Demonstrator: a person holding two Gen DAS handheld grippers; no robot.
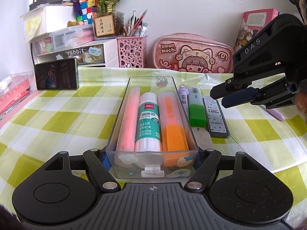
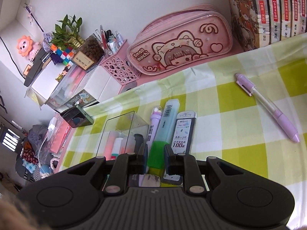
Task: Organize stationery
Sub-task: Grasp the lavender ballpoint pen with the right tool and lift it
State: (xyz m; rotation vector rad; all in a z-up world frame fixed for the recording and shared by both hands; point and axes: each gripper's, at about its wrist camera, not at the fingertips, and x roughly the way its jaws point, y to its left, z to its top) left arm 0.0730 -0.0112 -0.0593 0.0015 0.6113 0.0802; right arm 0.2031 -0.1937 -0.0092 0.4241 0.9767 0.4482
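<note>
My left gripper [image 1: 151,159] is shut on the near end of a clear plastic box [image 1: 122,118] that holds a pink highlighter [image 1: 128,118], a glue stick [image 1: 147,122] and an orange highlighter [image 1: 172,122]. Right of the box lie a purple pen [image 1: 183,97], a green-capped highlighter [image 1: 196,107], a lead refill case [image 1: 216,115] and a white eraser [image 1: 202,136]. My right gripper [image 2: 155,159] hovers over these, its fingers either side of the green cap [image 2: 157,153], apart and empty. It also shows in the left wrist view [image 1: 224,97]. A second purple pen [image 2: 268,105] lies farther right.
A pink pencil case [image 1: 191,53] and a pink pen holder [image 1: 132,51] stand at the back of the checked cloth. A phone [image 1: 56,73] leans at the left by drawer units. Books [image 2: 268,9] stand at the back right.
</note>
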